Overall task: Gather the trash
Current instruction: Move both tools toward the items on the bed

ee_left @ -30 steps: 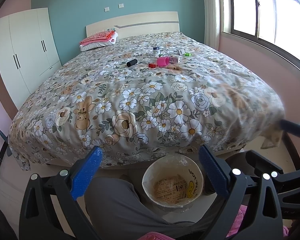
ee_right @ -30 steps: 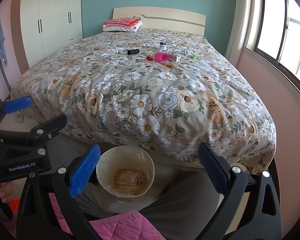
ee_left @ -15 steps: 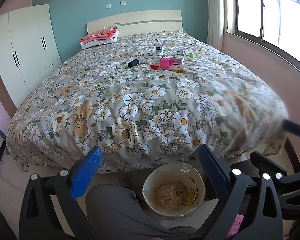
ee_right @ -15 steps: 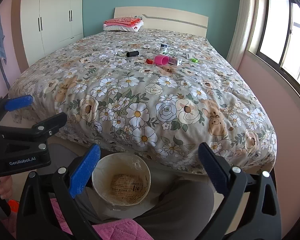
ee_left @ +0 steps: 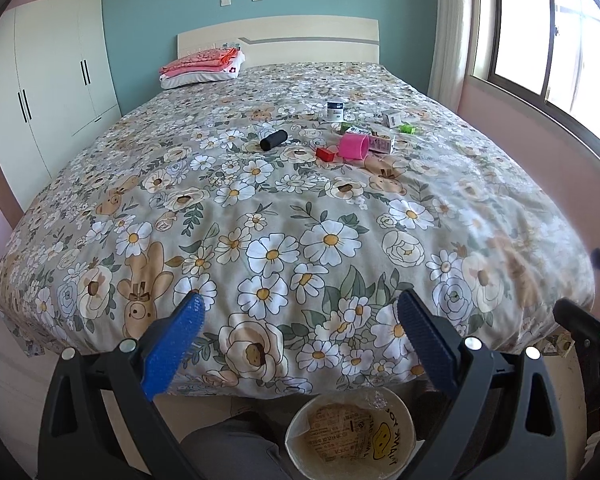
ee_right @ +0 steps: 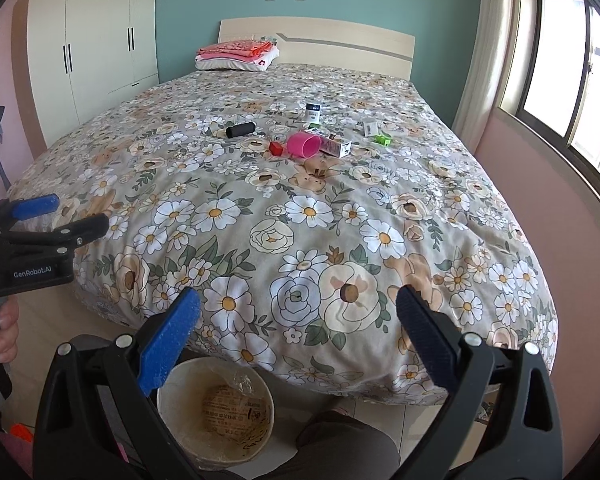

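On the bed (ee_left: 260,216), one pink cup (ee_left: 354,146), one black cylinder (ee_left: 273,140), both grippers' jaws wide open, empty

Light level: bright daylight, both views evenly exposed.
Light source: window (ee_left: 548,36) on the right side of the room.
Glare: panes overexposed to white, no outdoor detail.
Shadows: soft and short beside small items on the bed (ee_left: 300,208); darker under the bed's near edge.
Blur: smeared patch on the bedspread at the right edge of the left wrist view.
Focus: centre of bed sharp; near fingers (ee_right: 168,344) slightly soft.
Distortion: strong fisheye; wardrobe (ee_right: 92,44) and window frame bow outward.
Vignette: black corners in both views.
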Demonstrator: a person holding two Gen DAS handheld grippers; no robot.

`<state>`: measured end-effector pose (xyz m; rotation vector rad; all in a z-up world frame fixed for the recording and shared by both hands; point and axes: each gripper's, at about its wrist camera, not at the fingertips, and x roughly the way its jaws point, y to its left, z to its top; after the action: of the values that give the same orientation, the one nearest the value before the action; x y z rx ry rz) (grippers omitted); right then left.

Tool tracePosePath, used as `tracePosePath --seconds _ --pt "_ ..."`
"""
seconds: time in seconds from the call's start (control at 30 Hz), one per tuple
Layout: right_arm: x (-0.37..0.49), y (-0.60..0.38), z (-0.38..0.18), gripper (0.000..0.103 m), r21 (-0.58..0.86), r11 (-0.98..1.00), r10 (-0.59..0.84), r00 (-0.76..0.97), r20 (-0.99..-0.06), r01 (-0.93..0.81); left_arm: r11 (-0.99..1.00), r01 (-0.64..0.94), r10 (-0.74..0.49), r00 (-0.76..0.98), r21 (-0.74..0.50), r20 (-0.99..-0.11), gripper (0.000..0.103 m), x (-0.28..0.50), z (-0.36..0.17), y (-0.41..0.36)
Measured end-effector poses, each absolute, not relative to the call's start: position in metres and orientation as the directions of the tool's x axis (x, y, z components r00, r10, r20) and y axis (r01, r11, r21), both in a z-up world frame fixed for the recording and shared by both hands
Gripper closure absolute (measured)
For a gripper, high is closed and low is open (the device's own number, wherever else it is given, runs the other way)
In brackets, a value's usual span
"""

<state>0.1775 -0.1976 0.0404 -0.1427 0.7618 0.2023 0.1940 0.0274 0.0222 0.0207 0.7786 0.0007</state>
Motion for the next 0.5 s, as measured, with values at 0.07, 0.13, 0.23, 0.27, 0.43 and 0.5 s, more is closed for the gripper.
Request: tracePosePath --seconds 0.07,0.13,0.23,0.27,0.43,0.5 --pt "0.198 -0.199 0.040 0.007 -0.044 0.973 0.133 0.706 -0.696 -0.227 1.000 0.003 0.017 0.709 0.027 -0.705 0.005 0.218 0.021 0.030" --pt "0.221 -0.198 0.040 0.007 -0.039 0.975 0.131 0.705 -0.697 -0.219 0.999 -0.009 0.034 0.708 0.039 -0.706 0.005 0.243 0.020 0.033" --pt "0.257 -0.194 0.037 0.007 -0.019 0.980 0.129 0.707 -0.695 -0.198 0.999 -0.025 0.052 0.705 0.048 -0.708 0.005 0.285 0.017 0.042" --pt "0.270 -0.192 0.036 0.007 -0.007 0.982 0.130 0.706 -0.696 -0.187 0.999 -0.026 0.051 0.703 0.047 -0.710 0.005 0.299 0.016 0.045" --pt "0.339 -0.180 0.025 0.007 0.062 0.990 0.131 0.702 -0.700 -0.124 0.998 -0.025 0.060 0.701 0.059 -0.711 0.005 0.370 0.011 0.063" --pt "0.369 -0.174 0.020 0.007 0.082 0.992 0.124 0.706 -0.697 -0.093 0.998 -0.023 0.062 0.709 0.065 -0.702 0.005 0.397 0.009 0.071"
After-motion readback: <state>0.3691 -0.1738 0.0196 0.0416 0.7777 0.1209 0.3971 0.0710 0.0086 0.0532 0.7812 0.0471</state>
